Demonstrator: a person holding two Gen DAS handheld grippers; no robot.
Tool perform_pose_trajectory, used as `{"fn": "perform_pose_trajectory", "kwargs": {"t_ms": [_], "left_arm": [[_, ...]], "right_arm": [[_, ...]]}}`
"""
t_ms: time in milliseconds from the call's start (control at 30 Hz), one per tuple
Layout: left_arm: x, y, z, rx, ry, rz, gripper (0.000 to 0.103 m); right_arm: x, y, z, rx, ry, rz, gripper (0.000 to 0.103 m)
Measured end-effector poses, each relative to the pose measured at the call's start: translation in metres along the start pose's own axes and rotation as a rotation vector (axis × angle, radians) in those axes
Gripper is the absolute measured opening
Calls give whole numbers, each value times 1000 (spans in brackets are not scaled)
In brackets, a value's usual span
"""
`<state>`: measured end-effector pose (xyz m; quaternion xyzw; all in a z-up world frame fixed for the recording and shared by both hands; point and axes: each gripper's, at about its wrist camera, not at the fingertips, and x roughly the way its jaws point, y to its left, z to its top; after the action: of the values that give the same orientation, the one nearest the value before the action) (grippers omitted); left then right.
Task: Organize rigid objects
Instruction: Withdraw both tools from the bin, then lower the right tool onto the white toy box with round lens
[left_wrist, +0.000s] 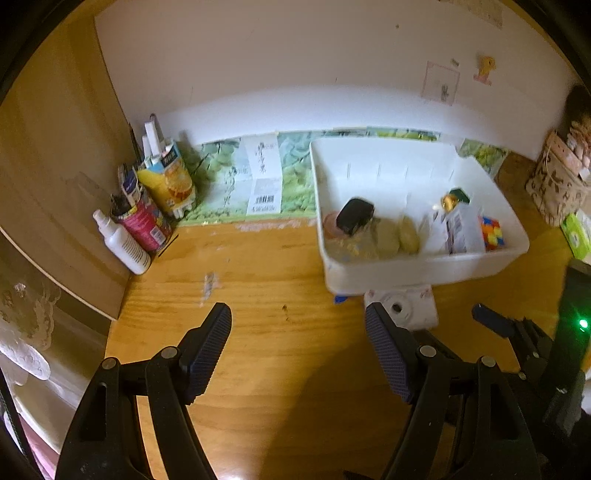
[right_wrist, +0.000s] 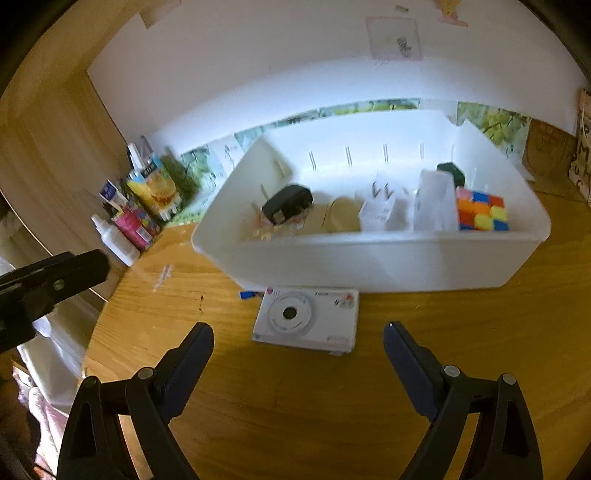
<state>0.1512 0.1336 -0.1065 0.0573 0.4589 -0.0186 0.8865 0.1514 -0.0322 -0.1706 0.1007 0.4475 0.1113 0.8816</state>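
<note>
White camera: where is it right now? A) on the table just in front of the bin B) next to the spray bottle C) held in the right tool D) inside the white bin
A. The white camera lies flat on the wooden table, right in front of the white bin; the right tool is open and empty.

Both wrist views tilt steeply down over the wooden table (left_wrist: 266, 369), near it, facing the wall at 12 o'clock. Shared: white bin (left_wrist: 424, 267) (right_wrist: 388, 262), white camera (right_wrist: 308, 321) (left_wrist: 415, 308).
</note>
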Motion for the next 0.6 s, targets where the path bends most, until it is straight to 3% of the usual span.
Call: {"fn": "perform_pose_trajectory", "kwargs": {"t_ms": [267, 600], "left_arm": [[7, 24, -18, 10, 58, -26, 78], [19, 38, -21, -23, 124, -66, 78]], "right_arm": [[38, 14, -15, -9, 34, -116, 94], [73, 20, -19, -22, 104, -179, 95]]}}
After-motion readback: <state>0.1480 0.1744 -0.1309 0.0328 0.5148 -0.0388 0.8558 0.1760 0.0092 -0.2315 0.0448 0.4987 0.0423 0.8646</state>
